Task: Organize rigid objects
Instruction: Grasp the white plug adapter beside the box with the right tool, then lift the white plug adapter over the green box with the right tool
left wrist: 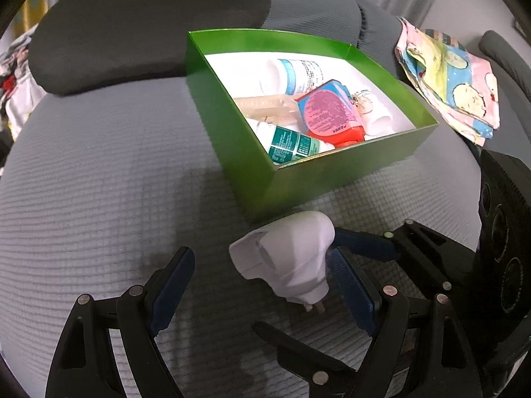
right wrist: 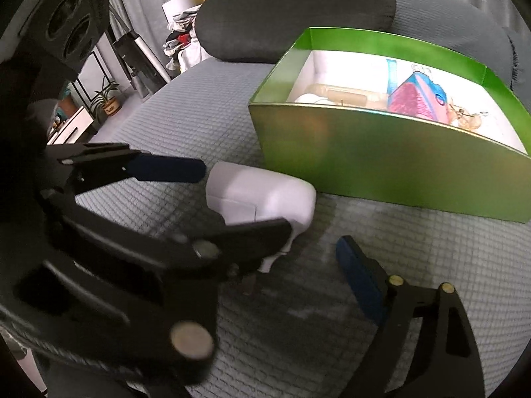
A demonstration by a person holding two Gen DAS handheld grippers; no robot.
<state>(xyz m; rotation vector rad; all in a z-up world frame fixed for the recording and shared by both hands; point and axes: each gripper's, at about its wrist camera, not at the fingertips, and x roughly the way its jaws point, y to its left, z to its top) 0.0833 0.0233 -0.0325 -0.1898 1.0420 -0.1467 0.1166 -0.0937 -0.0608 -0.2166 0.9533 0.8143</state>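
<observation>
- White plug-in adapter point(left wrist: 285, 258) lying on its side on the grey quilted cover point(left wrist: 99, 172), just in front of the green box point(left wrist: 332, 179), metal pins pointing away from the box.
- Left claw point(left wrist: 259, 255) spread wide and straddling the adapter, one blue pad close against its flank, the other well off it; nothing clamped.
- Right claw point(left wrist: 295, 280) coming in from the side away from the box's open corner, also spread wide, its fingers crossing the left claw's around the same adapter.
- Likely light, hard-shelled and smooth: rigid enough for a firm pinch, but rounded at the head and prone to slip or roll. Best taken across the flatter sides of the body, clear of the pins.
- Inside the box: a red-and-pink pack point(left wrist: 328, 112), two labelled bottles and other small items, with some white floor bare toward the far wall.
- Behind the box, a dark cushion point(left wrist: 132, 26); beyond its far corner, a patterned cloth point(left wrist: 454, 79).
- Chief obstacles, by the look of it: two claws crowding one small object, and the box's near wall to be lifted over.
</observation>
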